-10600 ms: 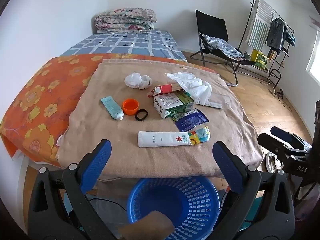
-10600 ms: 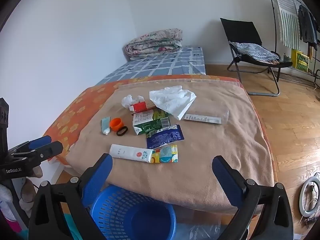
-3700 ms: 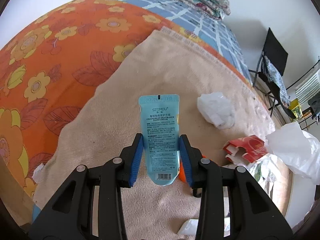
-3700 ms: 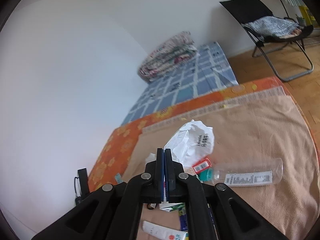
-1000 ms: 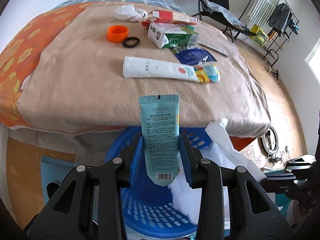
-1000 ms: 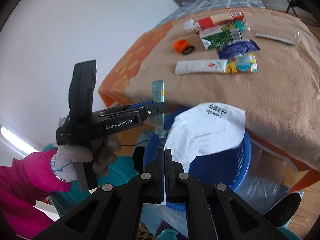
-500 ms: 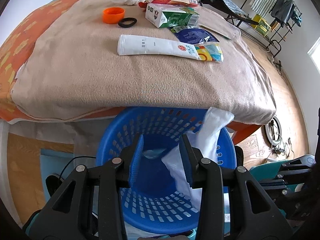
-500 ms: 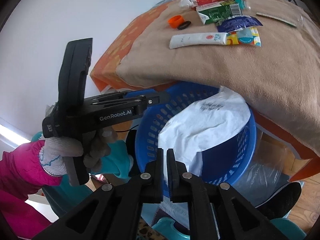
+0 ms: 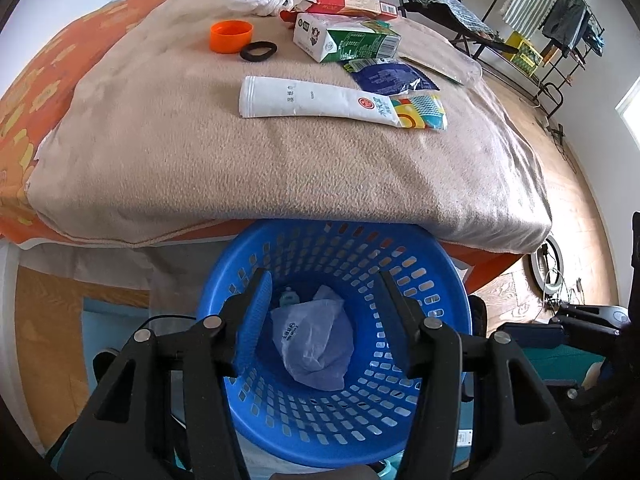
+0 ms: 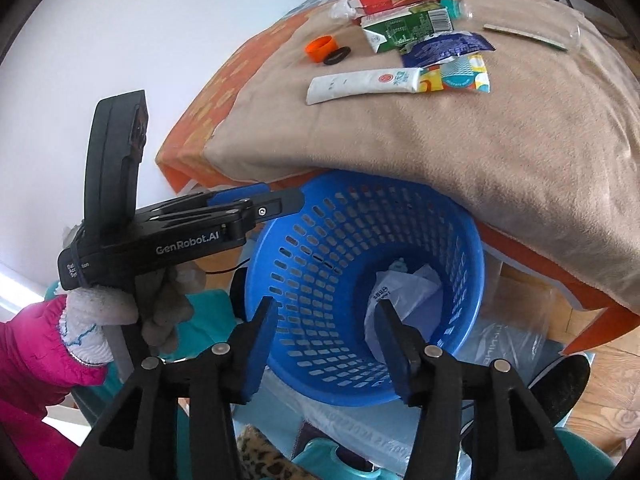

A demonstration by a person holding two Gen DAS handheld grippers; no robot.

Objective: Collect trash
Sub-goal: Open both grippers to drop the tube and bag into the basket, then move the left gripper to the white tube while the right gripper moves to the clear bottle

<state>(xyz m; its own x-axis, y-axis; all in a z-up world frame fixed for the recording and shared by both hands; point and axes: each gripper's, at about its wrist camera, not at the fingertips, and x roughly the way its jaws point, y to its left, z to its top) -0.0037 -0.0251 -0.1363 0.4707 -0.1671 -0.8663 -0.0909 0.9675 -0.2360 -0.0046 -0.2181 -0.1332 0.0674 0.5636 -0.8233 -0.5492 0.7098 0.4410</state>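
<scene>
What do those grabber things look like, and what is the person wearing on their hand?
Each gripper is black with two long fingers tipped by blue pads and round silver bolts. The left gripper has white "GenRobot.AI" lettering on its side and a tall black block at the back. The hand holding it wears a pale knitted glove, with a bright pink sleeve behind.

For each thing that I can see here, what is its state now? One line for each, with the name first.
left gripper: open, empty, jaws just opened
right gripper: open, empty, jaws just opened
blue basket: upright, holds trash
white plastic bag: crumpled, in basket
white tube: lying flat on blanket
green carton: lying on its side
red box: end flap open
orange cap: open side up
</scene>
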